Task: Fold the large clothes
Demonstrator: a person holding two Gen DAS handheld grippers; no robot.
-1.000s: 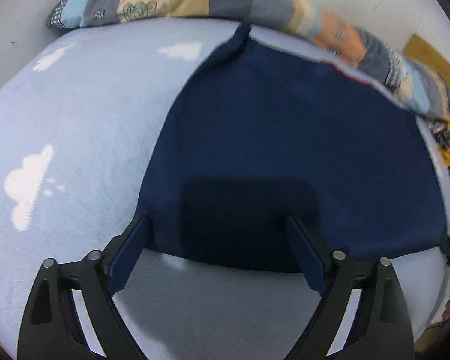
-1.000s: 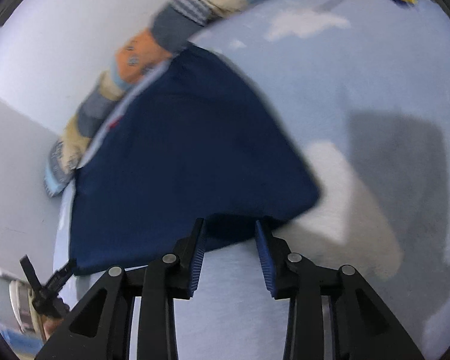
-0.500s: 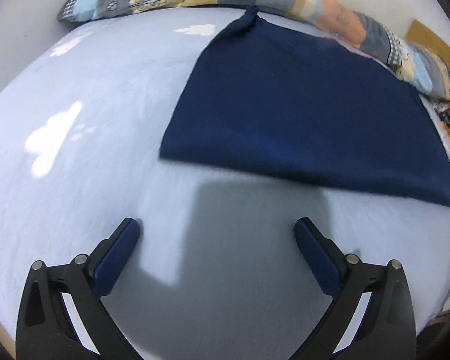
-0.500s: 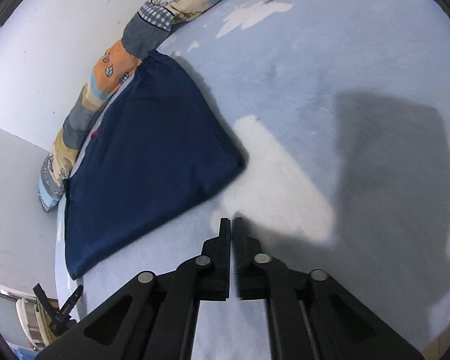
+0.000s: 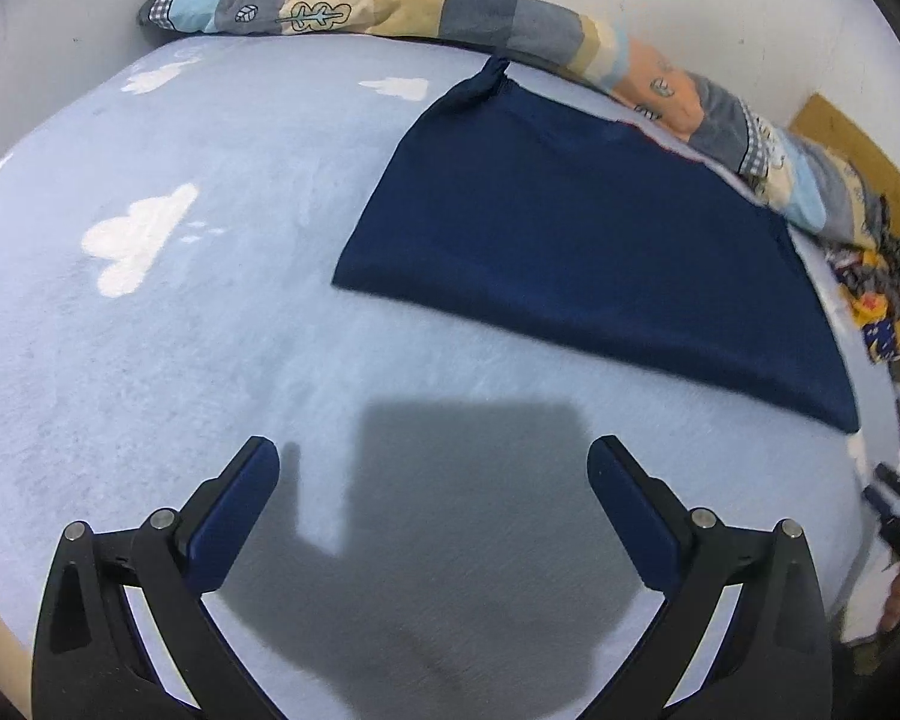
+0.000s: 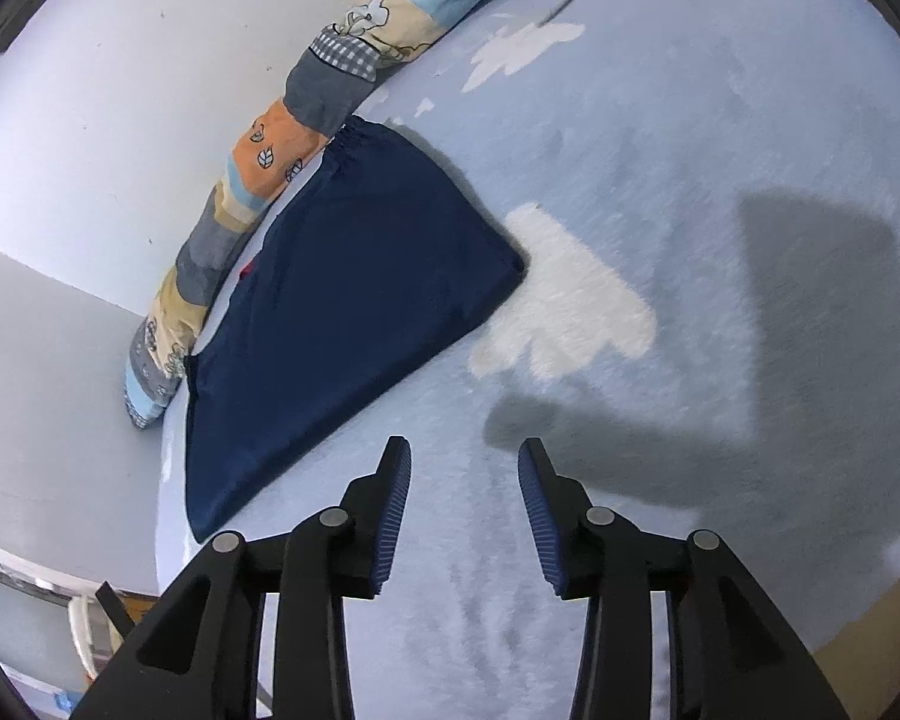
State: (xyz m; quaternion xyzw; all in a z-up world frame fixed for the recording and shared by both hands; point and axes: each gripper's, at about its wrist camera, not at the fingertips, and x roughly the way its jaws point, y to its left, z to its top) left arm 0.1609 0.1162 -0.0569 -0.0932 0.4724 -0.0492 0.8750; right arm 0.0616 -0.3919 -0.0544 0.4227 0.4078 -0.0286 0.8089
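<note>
A dark navy garment (image 5: 594,240) lies folded flat on the light blue bed cover (image 5: 180,330), against the wall side. It also shows in the right wrist view (image 6: 342,312), with an elastic waistband at its far end. My left gripper (image 5: 432,462) is wide open and empty, held above the cover well short of the garment's near edge. My right gripper (image 6: 465,468) is open and empty, above the cover just right of the garment's near edge.
A long patchwork bolster (image 5: 450,6) runs along the white wall behind the garment, also in the right wrist view (image 6: 258,180). A pile of colourful clothes (image 5: 876,300) lies at the right end. White cloud prints (image 6: 564,312) mark the cover. The bed edge is close below.
Both grippers have let go of the garment and drawn back from it. The right gripper was shut half a second ago and has opened. The garment now lies flat.
</note>
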